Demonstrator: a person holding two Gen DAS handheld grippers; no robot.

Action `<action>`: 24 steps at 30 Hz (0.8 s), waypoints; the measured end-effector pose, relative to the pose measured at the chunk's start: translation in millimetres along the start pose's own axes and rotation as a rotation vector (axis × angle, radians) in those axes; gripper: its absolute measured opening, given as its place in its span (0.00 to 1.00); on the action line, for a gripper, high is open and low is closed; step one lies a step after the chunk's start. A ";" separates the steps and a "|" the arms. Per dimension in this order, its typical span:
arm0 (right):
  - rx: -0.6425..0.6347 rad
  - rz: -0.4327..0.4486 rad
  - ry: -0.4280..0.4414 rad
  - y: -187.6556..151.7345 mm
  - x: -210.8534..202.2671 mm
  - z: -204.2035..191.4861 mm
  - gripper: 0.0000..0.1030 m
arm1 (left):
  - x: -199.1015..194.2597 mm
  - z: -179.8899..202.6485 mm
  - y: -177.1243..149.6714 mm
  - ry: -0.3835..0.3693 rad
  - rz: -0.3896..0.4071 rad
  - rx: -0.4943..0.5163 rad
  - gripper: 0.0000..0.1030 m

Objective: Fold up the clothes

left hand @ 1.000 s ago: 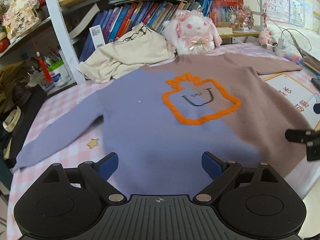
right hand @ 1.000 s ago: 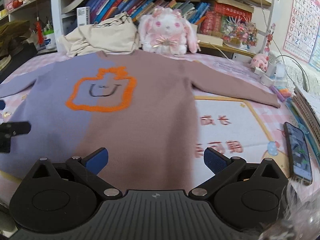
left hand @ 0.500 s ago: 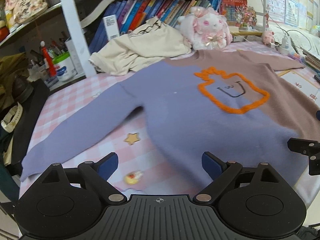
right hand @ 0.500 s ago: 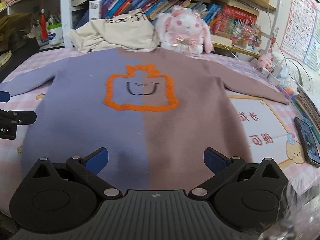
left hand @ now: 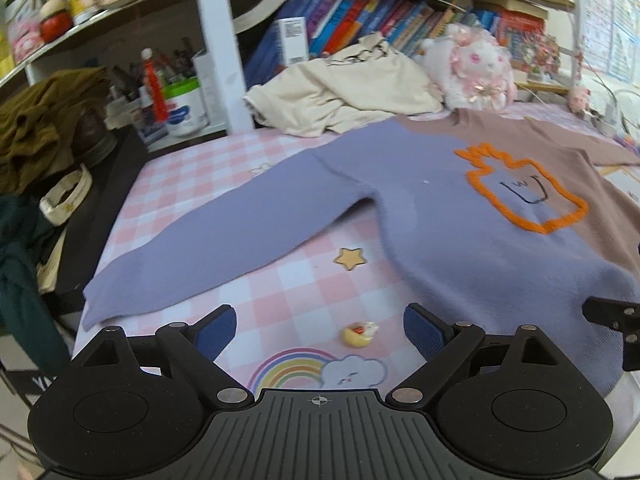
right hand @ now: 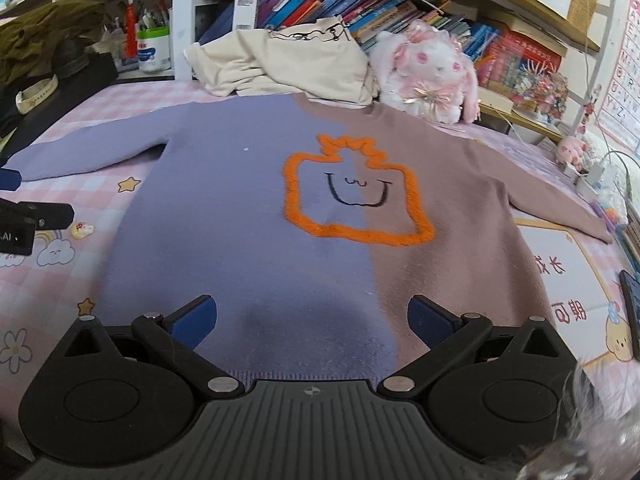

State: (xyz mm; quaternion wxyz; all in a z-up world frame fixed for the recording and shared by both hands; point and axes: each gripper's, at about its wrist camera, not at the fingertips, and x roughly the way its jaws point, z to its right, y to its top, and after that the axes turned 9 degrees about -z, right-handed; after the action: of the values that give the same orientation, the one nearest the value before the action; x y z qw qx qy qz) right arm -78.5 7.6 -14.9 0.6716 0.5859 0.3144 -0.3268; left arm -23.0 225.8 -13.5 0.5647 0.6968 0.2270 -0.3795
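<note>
Left gripper (left hand: 319, 326): spread wide, grasping nothing; low centre of the left wrist view, above bare checked tablecloth (left hand: 288, 280), with the lilac sleeve (left hand: 224, 240) up and to the left.
Right gripper (right hand: 312, 316): likewise spread wide and empty; bottom centre of the right wrist view, over the hem of the sweater (right hand: 320, 216).
Task's thing: two-tone sweater, lilac half and mauve half, laid flat and face up across the middle of both frames, orange outline (right hand: 352, 196) uppermost, both sleeves stretched outward, no fold visible.
Snag risk: small yellow-and-red trinket (left hand: 359, 334) just right of centre between the left fingers; could be pinched with the cloth or dragged under a fold.
Sleeve risk: a grip on one layer only, or too near the cuff at lower left, would likely let the soft knit sag and land crooked.
Hem risk: with the sweater's near edge at the frame bottom, a pull toward the viewer could slide the whole garment off the table.
Crowding risk: cream garment (right hand: 288, 64) and plush rabbit (right hand: 432, 72) touching the collar at top centre; a fold carried upward could catch either.
Right side: phone (right hand: 632, 312) at the right edge, near the mauve sleeve (right hand: 552, 200); a swept sleeve could nudge it.
</note>
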 end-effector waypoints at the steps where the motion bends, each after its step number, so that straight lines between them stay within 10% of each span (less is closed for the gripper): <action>1: -0.003 -0.002 0.001 0.8 0.3 -0.6 1.00 | 0.3 -3.4 -0.6 0.002 -0.001 -0.014 0.90; 24: -0.033 -0.005 -0.010 15.6 6.4 -12.5 1.00 | 15.7 -58.4 -4.1 0.036 -0.019 -0.199 0.90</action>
State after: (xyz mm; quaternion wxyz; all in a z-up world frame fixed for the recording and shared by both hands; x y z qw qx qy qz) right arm -62.6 21.1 -12.5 0.6819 0.5725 0.3179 -0.3259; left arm -0.6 281.1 -23.9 0.6234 0.6418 0.2802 -0.3479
